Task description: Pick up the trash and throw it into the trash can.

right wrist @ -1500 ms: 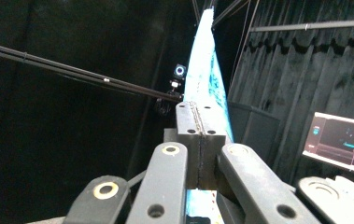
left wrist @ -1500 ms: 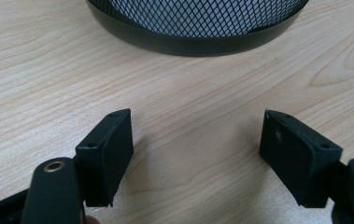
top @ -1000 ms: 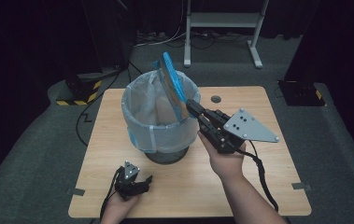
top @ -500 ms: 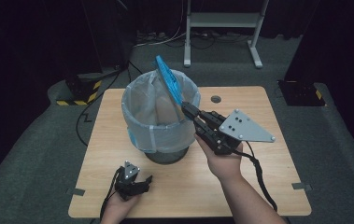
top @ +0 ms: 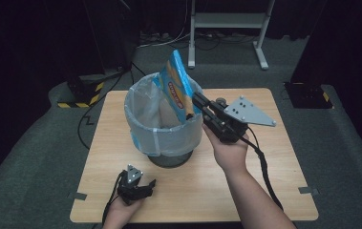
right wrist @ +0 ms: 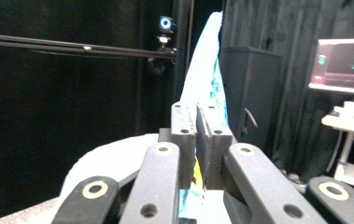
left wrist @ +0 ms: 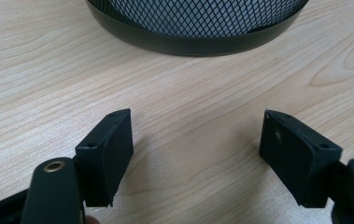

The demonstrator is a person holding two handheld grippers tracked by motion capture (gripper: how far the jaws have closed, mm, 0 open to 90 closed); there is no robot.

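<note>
A blue and yellow snack packet (top: pixel 178 88) stands steeply on edge over the far right rim of a mesh waste bin (top: pixel 164 129) lined with a pale bag. Its lower end dips inside the bin. My right gripper (top: pixel 196 99) reaches in from the right with its pads pinching the packet's lower edge; the jaws have just been opening a little, with the packet still between them. In the right gripper view the jaws (right wrist: pixel 196 112) stand nearly together on the packet (right wrist: pixel 205 70). My left gripper (top: pixel 145 186) rests open on the table, jaws (left wrist: pixel 195 135) wide apart before the bin's base (left wrist: pixel 188 37).
The wooden table (top: pixel 274 157) has bare room right of and in front of the bin. A cable trails from the right gripper toward the near edge. A metal stand and dark equipment sit on the floor beyond the table.
The right hand has shifted a little right and away from the person. The packet now stands steeper, with its lower end deeper in the bin. The left gripper has not moved.
</note>
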